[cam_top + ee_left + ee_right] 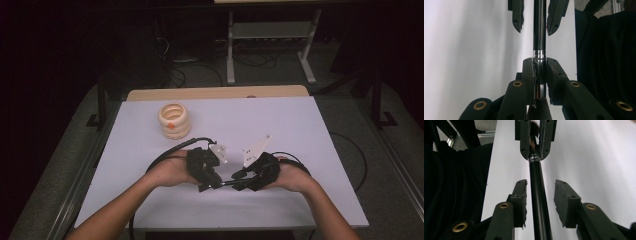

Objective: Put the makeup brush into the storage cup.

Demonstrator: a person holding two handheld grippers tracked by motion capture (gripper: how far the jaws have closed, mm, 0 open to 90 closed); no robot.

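A brush with a black handle [537, 195] and a silver ferrule [539, 53] lies level between the two grippers, just above the white table [280, 125]. My left gripper [539, 67] is shut on the ferrule end, with dark bristles [535, 123] behind its pads. In the high view the left gripper [210, 184] and the right gripper [240, 184] face each other near the front edge. My right gripper [541, 183] straddles the handle, and a gap shows between the handle and each pad. In the left gripper view the right gripper's fingertips [519, 25] flank the handle [539, 25] farther up.
A cream holder made of stacked rings [174, 120], with an orange spot on its side, stands at the far left of the table. Dark cloth [606, 62] hangs past the table's near edge. A metal frame [270, 35] stands on the floor beyond the table.
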